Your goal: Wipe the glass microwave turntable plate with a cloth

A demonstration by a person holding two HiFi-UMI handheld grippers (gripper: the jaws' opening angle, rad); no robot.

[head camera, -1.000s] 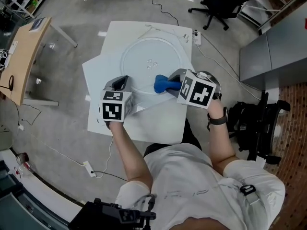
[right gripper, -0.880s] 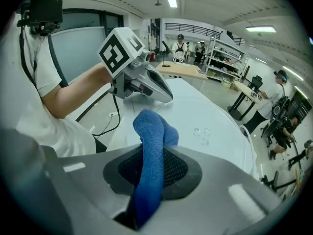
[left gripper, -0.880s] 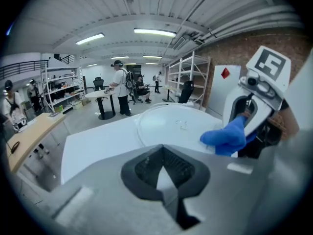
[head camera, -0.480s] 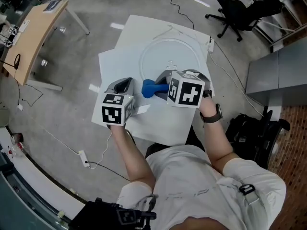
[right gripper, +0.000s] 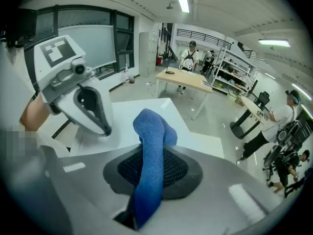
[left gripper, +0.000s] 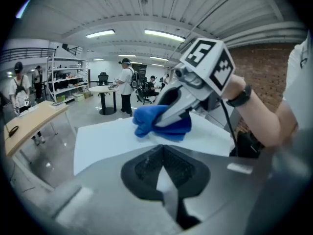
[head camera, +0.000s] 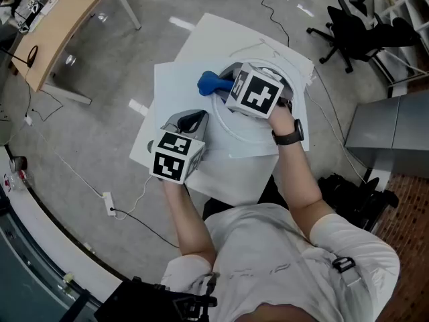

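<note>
Since half a second ago the right claw (head camera: 226, 86) has carried the blue cloth (head camera: 209, 82) from the near rim of the glass turntable plate (head camera: 251, 131) round to its left rim. The cloth is pinched lengthwise between that claw's pads and pokes out leftward past the tips (a bunched roll). The plate lies flat on the white table (head camera: 228, 173). The left claw (head camera: 193, 121), tips pressed together, sits just beside the plate's near-left rim.
</note>
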